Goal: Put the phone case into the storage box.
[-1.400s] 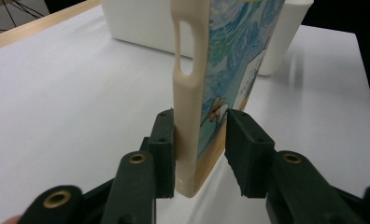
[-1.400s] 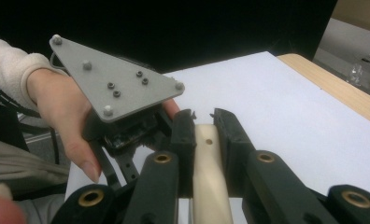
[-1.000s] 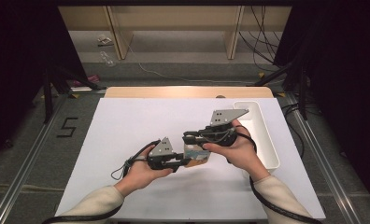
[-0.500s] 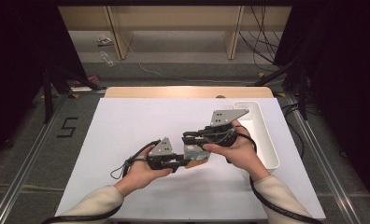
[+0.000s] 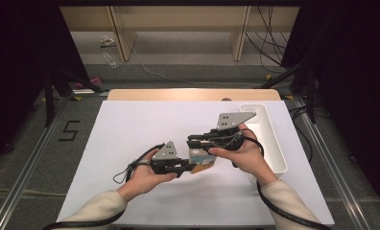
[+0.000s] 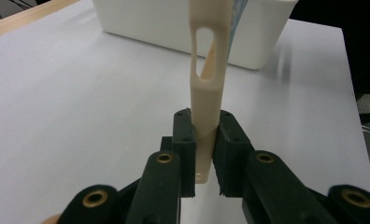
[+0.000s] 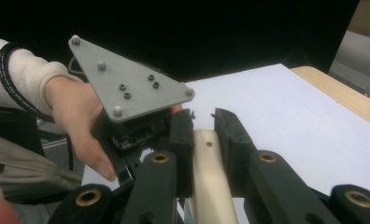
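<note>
A: Grippers meeting at centre frame in the high view, over the white table [image 5: 130,143]. What have you got?

B: My left gripper [image 5: 184,167] sits lower centre, my right gripper [image 5: 194,140] just above and to its right. Between them is a cream tool [image 5: 201,162] with some blue on it, both sets of jaws clamped on it. White bin [image 5: 269,139] lies at the right of the frame, just beyond my right hand [image 5: 243,153].

A: Left gripper view?

B: My left gripper [image 6: 205,149] at bottom centre, jaws nearly together and pressing the cream handle of the tool [image 6: 210,70], which rises straight up the middle, a long slot cut through it. The bin [image 6: 183,23] stands across the top of the frame.

A: Right gripper view?

B: My right gripper [image 7: 202,123], lower centre, is closed tight on the tool's [image 7: 210,177] rounded end. Upper left, my left hand [image 7: 75,121] holds the other gripper under its grey plate.
</note>
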### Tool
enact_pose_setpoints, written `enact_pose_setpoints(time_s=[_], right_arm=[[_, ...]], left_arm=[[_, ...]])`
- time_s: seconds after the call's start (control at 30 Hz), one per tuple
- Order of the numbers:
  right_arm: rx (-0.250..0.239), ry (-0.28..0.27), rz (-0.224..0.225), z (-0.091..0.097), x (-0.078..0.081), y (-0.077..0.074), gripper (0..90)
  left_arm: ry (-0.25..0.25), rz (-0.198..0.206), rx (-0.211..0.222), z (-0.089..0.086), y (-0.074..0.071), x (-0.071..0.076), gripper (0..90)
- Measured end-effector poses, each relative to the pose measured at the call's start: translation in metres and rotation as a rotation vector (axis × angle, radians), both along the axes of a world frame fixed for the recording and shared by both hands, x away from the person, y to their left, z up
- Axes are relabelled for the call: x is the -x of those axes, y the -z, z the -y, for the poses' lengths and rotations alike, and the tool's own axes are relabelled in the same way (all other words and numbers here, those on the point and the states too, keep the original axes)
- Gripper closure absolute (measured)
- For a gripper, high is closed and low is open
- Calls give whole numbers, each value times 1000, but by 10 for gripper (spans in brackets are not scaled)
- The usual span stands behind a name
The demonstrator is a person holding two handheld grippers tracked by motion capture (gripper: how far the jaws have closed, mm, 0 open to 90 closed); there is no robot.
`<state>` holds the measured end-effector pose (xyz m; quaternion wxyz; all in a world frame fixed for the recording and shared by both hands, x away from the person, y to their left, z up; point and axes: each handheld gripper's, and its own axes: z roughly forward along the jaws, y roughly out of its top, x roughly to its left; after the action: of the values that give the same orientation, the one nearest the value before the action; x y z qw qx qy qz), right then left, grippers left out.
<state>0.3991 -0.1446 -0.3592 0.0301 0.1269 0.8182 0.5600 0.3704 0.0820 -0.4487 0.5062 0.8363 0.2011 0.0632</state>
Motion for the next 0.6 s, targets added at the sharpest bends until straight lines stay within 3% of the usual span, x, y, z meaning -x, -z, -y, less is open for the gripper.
enact_pose_setpoints(time_s=[0.37,0.5,0.6], right_arm=[[-5,4,5,0,-1,1,761],[-6,18,12,1,-2,1,665],[-21,57,22,1,-4,3,516]], left_arm=[[2,-6,0,0,0,0,798],[-1,-7,2,0,-1,0,798],[-13,-7,6,-1,-2,0,799]])
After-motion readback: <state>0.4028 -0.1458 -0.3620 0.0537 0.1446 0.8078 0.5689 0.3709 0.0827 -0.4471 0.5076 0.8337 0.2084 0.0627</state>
